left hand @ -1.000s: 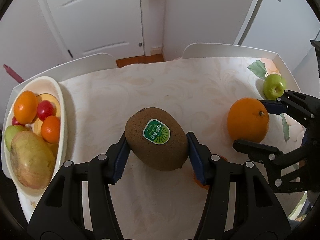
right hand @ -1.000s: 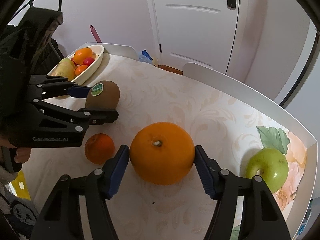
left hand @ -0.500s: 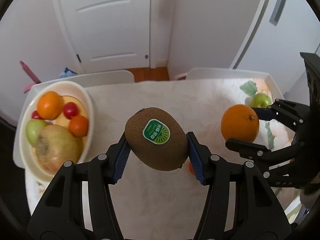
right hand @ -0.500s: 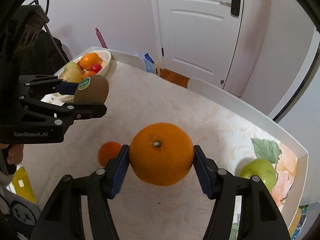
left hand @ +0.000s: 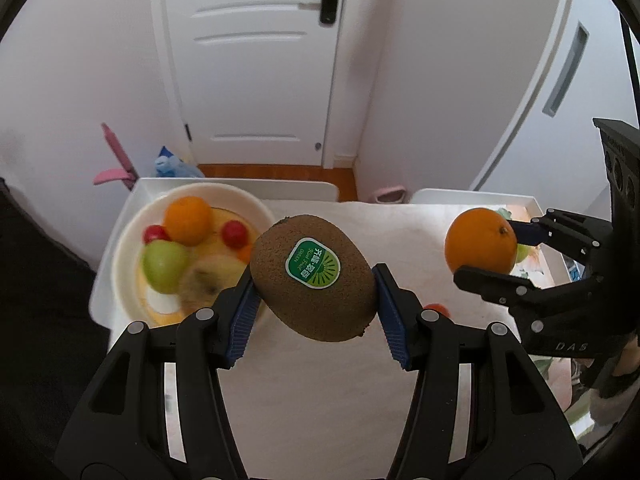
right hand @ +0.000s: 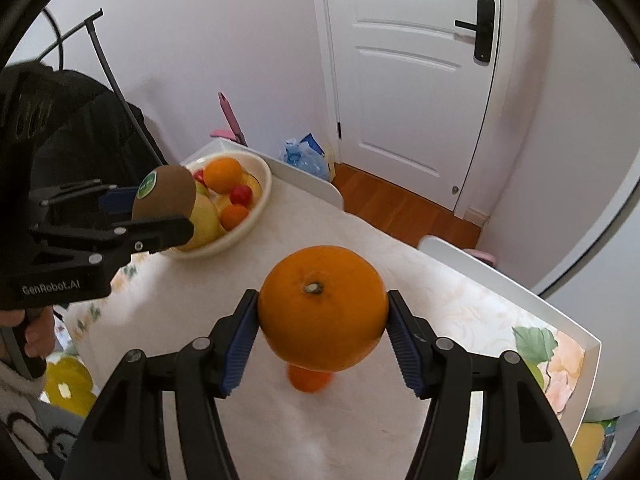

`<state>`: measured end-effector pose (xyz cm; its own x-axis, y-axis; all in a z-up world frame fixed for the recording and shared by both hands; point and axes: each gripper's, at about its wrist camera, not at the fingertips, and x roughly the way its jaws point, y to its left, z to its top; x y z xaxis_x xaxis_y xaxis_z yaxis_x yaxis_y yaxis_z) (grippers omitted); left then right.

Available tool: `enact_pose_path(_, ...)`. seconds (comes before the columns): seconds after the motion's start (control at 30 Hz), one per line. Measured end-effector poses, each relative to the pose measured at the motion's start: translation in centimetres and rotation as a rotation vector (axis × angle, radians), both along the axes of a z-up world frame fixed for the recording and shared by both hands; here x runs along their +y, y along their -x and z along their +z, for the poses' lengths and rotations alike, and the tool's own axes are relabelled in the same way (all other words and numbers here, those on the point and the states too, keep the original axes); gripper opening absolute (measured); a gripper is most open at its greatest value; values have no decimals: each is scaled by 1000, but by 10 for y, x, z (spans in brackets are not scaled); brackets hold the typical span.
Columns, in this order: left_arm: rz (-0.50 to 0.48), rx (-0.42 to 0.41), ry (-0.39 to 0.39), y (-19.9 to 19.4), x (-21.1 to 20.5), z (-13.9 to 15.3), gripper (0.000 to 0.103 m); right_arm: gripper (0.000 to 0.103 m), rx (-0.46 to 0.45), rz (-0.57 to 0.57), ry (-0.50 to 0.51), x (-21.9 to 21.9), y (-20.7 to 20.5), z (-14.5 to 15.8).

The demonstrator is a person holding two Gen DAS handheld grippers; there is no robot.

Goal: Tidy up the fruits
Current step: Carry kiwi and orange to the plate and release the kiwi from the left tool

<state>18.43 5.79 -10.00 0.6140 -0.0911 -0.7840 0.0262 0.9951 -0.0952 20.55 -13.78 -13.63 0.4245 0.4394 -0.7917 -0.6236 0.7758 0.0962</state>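
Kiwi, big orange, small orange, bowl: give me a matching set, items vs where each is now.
Items:
1. kiwi
2. large orange
3. small orange
4. bowl

Places:
A. lying loose on the table
B. clamped in the right gripper
C. at the table's far left corner, holding fruit
D. clamped in the left gripper

Pairs: 1-D, 2-B, 3-A, 4-C

The middle of the worktop (left hand: 312, 392) is bare, with lots of room to pass. The full bowl (left hand: 124, 248) blocks the left end. A small orange fruit (right hand: 310, 382) sits near the middle.
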Motion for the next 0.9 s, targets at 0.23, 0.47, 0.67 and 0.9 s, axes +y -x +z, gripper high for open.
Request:
enact_pose_path(0.23,17,-6,-17,6,52,4,59,58,7,-24,-27,50,-1,8)
enact_pose_path(0.47,46,11,-31,5,103,-9,59,58,9,-42,-35,91,-3,6)
enact_pose_path(0.67,55,31,-49,1,137,-28,59,58,17,-60,-36,123,-6,2)
enact_pose_path(0.9,61,54,-51,-10,163,-53,59,58,27,-71,-29,152,-17,-7)
